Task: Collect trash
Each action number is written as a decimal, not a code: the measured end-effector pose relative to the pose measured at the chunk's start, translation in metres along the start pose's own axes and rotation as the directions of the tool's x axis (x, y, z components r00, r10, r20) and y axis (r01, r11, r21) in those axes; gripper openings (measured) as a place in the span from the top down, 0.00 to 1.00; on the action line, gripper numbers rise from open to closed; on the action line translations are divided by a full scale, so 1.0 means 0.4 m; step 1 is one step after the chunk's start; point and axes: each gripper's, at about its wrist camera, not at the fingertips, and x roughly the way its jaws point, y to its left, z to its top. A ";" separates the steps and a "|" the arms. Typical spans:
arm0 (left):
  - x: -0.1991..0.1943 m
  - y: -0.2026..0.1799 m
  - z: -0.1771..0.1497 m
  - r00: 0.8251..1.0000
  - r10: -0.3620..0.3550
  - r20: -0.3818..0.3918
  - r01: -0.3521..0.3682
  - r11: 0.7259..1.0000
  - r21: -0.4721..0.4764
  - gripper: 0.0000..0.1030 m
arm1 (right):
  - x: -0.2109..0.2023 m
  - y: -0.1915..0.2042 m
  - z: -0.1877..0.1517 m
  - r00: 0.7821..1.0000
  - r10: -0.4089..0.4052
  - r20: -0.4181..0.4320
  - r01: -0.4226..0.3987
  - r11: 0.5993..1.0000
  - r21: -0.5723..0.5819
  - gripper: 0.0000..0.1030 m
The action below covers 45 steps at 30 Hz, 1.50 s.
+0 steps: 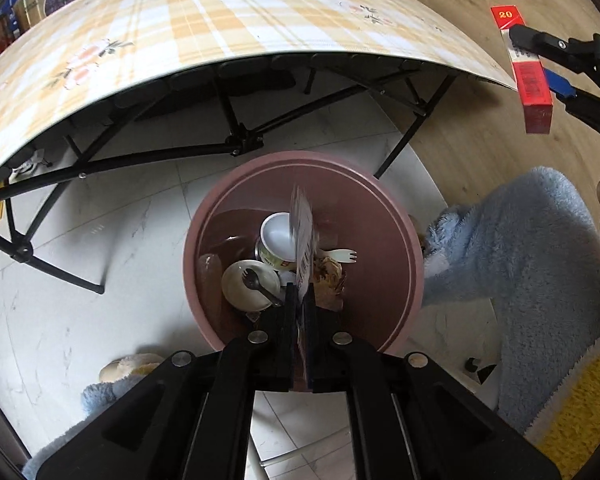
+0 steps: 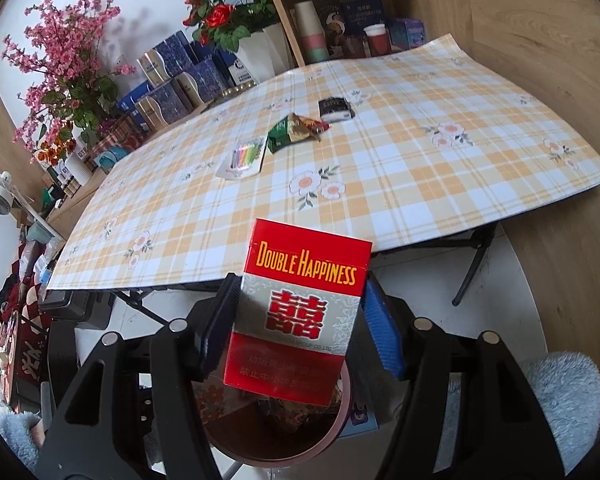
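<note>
Right gripper [image 2: 300, 320] clamping cigarette pack [image 2: 300, 308], above bin [image 2: 340, 412]

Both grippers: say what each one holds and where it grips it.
Left gripper pinches a thin printed card by its lower edge. Right gripper clamps the Double Happiness cigarette pack across its two narrow sides.

Red cigarette pack [image 2: 296, 312] upright above the pink bin [image 1: 412, 240]
</note>
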 end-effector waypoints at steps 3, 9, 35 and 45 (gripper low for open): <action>-0.019 0.001 0.002 0.999 -0.007 0.047 0.008 1.000 -0.003 0.67 | 0.007 0.012 -0.015 1.000 -0.001 -0.011 0.001 1.000 -0.021 0.40; -0.139 0.004 0.000 0.966 0.033 0.255 -0.021 0.999 -0.049 0.27 | 0.028 0.048 -0.066 0.999 0.013 -0.053 -0.017 0.997 -0.080 0.40; -0.339 0.033 -0.098 0.768 0.337 0.544 -0.246 0.941 -0.235 0.06 | 0.150 0.172 -0.192 0.980 0.033 -0.198 -0.092 0.951 -0.296 0.38; -0.334 0.035 -0.100 0.773 0.338 0.537 -0.244 0.939 -0.241 0.06 | 0.125 0.168 -0.177 0.988 0.038 -0.151 -0.082 0.951 -0.298 0.06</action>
